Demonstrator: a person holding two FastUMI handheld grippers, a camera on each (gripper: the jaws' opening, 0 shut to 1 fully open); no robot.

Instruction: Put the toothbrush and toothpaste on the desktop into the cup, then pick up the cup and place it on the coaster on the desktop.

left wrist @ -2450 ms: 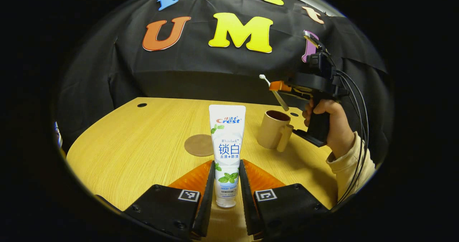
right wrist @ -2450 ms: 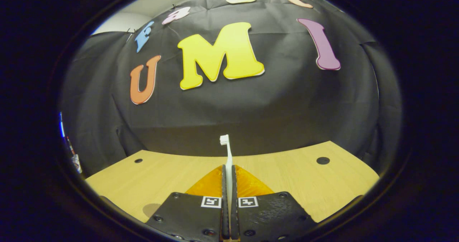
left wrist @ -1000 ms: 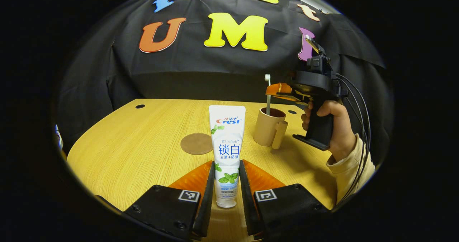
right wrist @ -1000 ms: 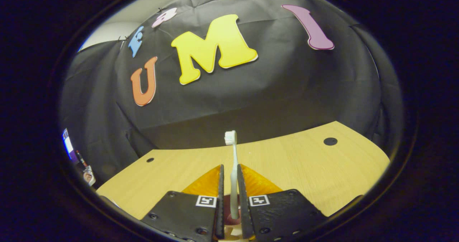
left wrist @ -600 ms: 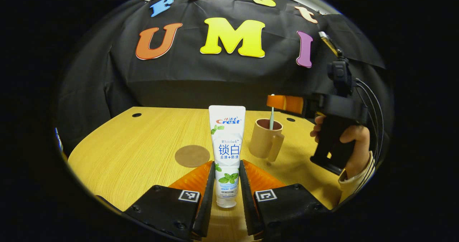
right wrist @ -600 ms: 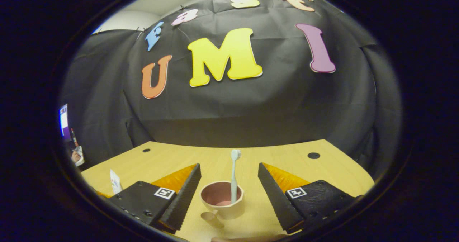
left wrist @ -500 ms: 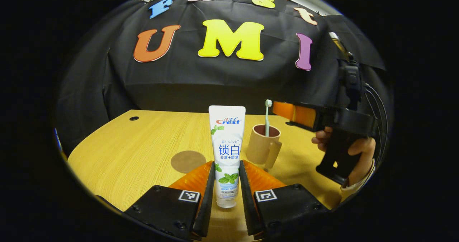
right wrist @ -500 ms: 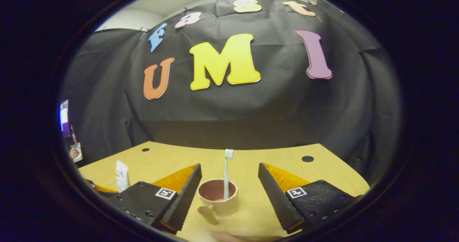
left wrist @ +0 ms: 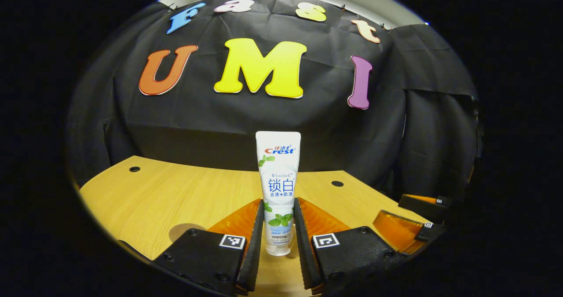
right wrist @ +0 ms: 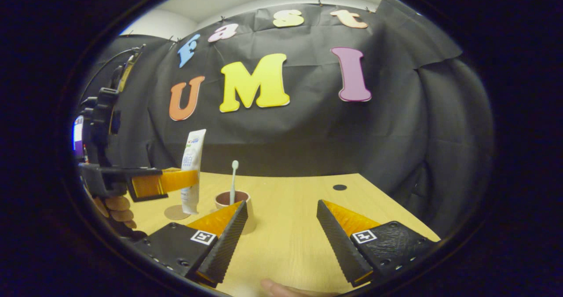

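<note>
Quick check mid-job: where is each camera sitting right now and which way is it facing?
Left gripper view: rides the left claw, faces the booth wall across the desk; its fingers clamp the upright toothpaste.
Right gripper view: rides the open right claw, faces the wall; cup with toothbrush ahead-left; a fingertip shows below.
Shared: toothpaste, desk, each other's claw.

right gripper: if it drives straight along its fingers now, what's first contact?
Likely nothing close. The right gripper is open and points over bare desktop toward the wall; the cup with the toothbrush sits left of that line. Depth is unclear.
</note>
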